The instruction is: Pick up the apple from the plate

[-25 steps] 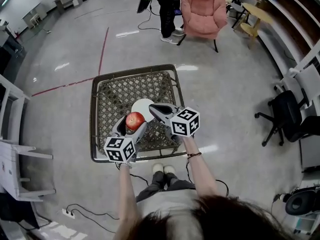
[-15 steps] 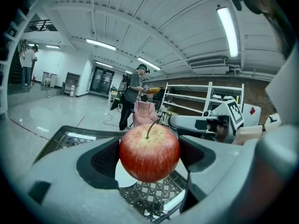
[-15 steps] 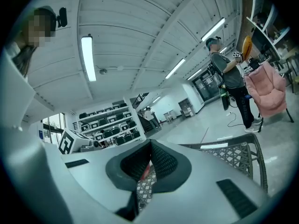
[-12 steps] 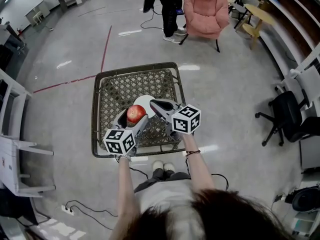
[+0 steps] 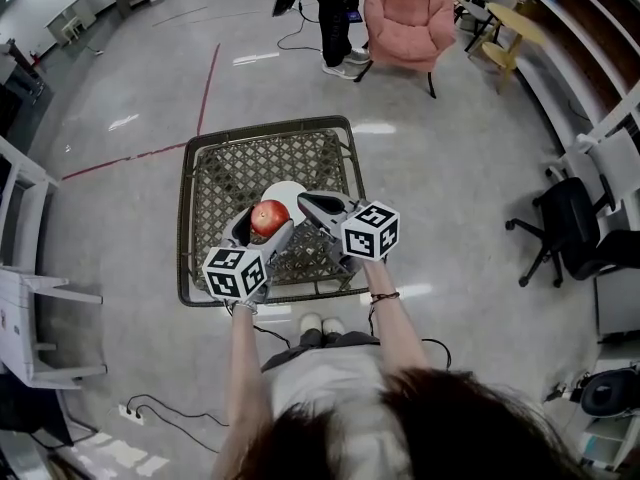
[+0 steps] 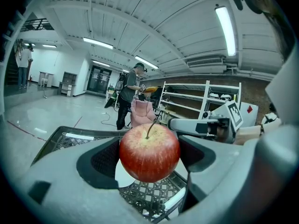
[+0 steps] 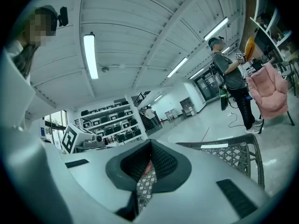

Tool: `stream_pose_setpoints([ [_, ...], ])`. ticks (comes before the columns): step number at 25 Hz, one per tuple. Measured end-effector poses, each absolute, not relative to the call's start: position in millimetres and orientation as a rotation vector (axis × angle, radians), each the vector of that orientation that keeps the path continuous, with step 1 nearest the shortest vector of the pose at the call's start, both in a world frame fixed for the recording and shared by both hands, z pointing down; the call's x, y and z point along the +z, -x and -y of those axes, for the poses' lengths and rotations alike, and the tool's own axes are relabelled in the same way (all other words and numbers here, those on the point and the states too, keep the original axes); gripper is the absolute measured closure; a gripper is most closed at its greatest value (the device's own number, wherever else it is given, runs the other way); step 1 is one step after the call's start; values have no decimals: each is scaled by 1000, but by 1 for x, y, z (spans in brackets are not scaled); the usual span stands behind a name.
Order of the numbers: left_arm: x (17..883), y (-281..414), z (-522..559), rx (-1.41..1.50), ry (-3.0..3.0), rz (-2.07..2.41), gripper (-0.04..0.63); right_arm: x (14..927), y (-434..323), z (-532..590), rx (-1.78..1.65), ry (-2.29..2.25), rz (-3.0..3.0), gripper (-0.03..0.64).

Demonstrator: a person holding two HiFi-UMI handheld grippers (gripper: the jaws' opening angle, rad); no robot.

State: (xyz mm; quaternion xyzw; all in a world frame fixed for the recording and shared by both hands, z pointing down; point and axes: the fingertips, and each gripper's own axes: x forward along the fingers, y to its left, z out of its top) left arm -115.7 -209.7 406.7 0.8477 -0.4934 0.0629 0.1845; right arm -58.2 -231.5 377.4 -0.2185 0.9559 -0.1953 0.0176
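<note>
Left gripper (image 5: 266, 230) is clamped on the shiny red apple (image 6: 149, 153), one jaw on each side and the stem pointing straight up. So the fruit sits right in that gripper, not in front of it. In the left gripper view I can see lattice under the apple, so I'd say it's lifted clear. The round white plate (image 5: 290, 192) is just beyond and below it. From here the job looks basically done, as long as the squeeze holds on that smooth round skin.

Moving right, the right gripper (image 5: 308, 204) hangs just beside the apple over the plate. Its jaws are pressed together with nothing between them.

All of it is over a dark-framed woven lattice worktop (image 5: 225, 178). Around that is a glossy grey floor (image 5: 450, 168) with a red line. Further back are a pink armchair (image 5: 405, 18) and a standing person (image 5: 335, 8), and a black office chair (image 5: 565, 228) sits off right.
</note>
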Motion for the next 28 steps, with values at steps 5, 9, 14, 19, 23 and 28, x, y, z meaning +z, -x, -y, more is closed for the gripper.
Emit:
stream_pose_setpoints([
  [5, 404, 114, 210, 158, -2390, 1396, 192, 378, 60, 228, -591, 652, -2996, 607],
  [9, 403, 118, 209, 149, -2386, 1406, 192, 378, 60, 227, -587, 648, -2993, 607],
  [14, 405, 121, 208, 155, -2376, 1418, 192, 378, 58, 228, -589, 649, -2991, 609],
  [19, 405, 122, 207, 152, -2376, 1416, 192, 379, 58, 227, -594, 650, -2988, 607],
  [23, 406, 122, 205, 153, -2375, 1419, 192, 380, 57, 225, -594, 650, -2988, 607],
  [28, 406, 122, 204, 153, -2376, 1413, 192, 379, 57, 224, -593, 653, -2984, 607],
])
